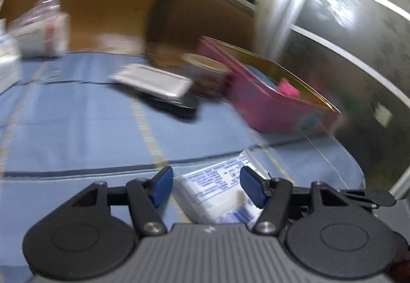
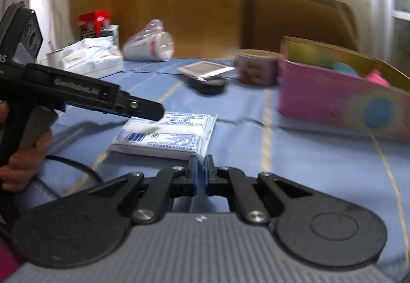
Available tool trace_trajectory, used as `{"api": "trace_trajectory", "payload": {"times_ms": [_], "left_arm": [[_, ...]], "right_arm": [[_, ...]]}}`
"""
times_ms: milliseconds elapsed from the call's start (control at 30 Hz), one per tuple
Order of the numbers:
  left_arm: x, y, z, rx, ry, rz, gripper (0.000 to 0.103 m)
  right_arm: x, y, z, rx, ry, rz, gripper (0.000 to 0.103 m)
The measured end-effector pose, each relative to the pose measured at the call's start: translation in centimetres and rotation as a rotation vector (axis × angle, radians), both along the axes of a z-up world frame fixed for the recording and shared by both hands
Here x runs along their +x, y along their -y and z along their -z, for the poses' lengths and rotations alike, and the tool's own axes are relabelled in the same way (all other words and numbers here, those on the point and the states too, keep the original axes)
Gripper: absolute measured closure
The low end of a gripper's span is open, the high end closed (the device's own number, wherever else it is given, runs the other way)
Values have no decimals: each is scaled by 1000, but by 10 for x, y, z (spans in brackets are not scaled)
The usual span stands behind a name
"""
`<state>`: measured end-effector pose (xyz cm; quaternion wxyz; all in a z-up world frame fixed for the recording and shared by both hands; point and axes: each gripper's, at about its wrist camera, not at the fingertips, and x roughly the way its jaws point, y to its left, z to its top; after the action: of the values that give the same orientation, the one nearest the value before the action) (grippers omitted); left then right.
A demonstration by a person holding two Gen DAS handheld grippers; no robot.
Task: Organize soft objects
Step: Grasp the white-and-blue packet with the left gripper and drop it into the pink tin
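Now the left hand-held gripper (image 1: 206,187), half-open around the tissue pack (image 2: 164,135), should squeeze centrally; the right hand-held gripper (image 2: 201,167) is closed, empty.

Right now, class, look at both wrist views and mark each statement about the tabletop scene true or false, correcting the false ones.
1. The white tissue pack lies flat on the blue cloth. True.
2. The right gripper stands wide open. False: its fingers are shut, with nothing visibly between them.
3. The pink box holds some colourful items. True.
4. The left gripper carries the tissue pack lifted clear of the cloth. False: the pack rests on the cloth, between its parted fingers.
5. The pink box is on the floor. False: it sits on the blue cloth.
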<state>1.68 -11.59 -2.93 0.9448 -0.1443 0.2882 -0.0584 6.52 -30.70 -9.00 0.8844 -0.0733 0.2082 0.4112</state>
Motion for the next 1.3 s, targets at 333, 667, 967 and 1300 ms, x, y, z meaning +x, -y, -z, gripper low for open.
{"api": "trace_trajectory", "payload": {"times_ms": [333,667,967,1300], "left_arm": [[6,-2,-15,-32,-15,-14,37],[11,24,-8,-73,-122,86,60],[69,81,-78,-38,74,268,66],[100,69,-83,15,127,194,36]], "right_arm": [[0,24,10,31,23,32,56],[1,17,16,52,101,-35,70],[29,56,-30,207,258,137,88],[70,78,-32,245,130,96,50]]}}
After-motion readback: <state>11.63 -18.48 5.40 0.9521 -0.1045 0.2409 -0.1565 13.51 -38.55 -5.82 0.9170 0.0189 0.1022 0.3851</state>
